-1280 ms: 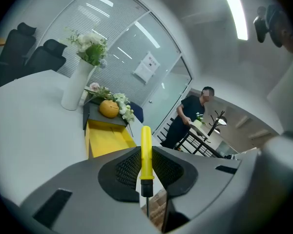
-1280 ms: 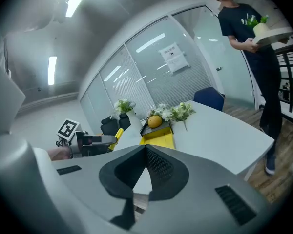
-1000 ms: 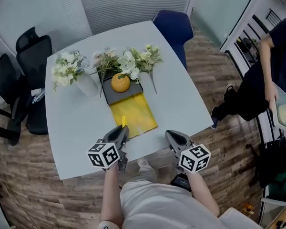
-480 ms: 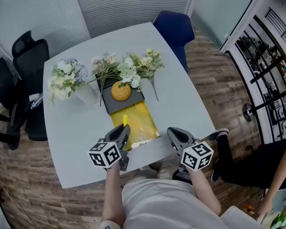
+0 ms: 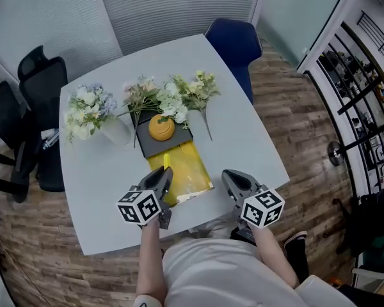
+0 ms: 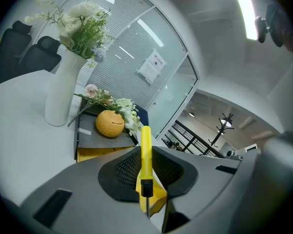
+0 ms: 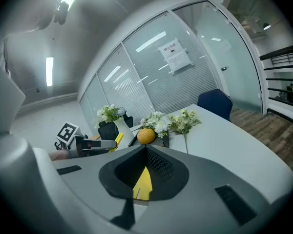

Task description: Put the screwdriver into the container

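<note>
A yellow-handled screwdriver (image 6: 145, 147) stands upright between the jaws of my left gripper (image 6: 146, 179), which is shut on it. From the head view, the left gripper (image 5: 166, 174) hovers at the near left corner of the yellow container (image 5: 185, 168), with the screwdriver (image 5: 166, 162) poking out ahead of its tips. The right gripper (image 5: 228, 178) hangs just right of the container, near the table's front edge, and is shut with nothing in it. In the right gripper view the container (image 7: 143, 183) shows beyond the closed jaws of my right gripper (image 7: 145, 152), and the left gripper (image 7: 95, 144) is off to the left.
A dark grey tray (image 5: 155, 140) with an orange round object (image 5: 161, 126) lies behind the container. Flower stems (image 5: 179, 94) and a white vase (image 5: 118, 130) stand further back. A blue chair (image 5: 234, 40) and a black office chair (image 5: 41, 78) flank the white table (image 5: 243, 133).
Both grippers have stayed nearly where they were, the left one still shut on the screwdriver. A person at the right has walked out of the head view.
</note>
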`<state>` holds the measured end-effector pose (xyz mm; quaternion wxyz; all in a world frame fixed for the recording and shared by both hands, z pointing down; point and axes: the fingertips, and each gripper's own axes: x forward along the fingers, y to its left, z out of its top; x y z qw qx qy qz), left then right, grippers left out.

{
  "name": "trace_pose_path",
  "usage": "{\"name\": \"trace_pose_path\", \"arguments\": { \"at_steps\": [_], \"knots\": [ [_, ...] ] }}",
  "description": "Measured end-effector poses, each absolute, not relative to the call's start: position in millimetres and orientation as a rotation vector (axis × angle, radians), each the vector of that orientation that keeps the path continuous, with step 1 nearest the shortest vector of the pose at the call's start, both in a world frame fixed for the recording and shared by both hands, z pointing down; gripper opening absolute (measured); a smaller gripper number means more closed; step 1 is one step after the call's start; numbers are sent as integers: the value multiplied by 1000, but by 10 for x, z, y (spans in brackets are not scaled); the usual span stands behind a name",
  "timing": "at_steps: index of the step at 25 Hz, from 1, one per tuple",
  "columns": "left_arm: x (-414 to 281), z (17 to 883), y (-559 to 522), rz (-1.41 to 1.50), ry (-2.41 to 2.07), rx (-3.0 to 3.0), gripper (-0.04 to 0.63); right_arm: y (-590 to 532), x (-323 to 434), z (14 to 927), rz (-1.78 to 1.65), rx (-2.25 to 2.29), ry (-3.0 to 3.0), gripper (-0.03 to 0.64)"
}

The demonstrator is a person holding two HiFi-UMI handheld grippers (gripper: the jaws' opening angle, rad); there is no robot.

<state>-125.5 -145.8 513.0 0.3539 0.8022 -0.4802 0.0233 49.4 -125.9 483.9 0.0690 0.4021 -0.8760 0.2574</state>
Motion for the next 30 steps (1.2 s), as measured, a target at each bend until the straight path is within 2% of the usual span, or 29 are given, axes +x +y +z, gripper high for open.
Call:
{"name": "trace_pose_path", "arguments": {
  "at_steps": [30],
  "knots": [
    [-1127, 5973, -1830, 350, -1214, 1954, 69, -1894, 496, 5408, 906, 1145, -2557, 15]
  ]
}}
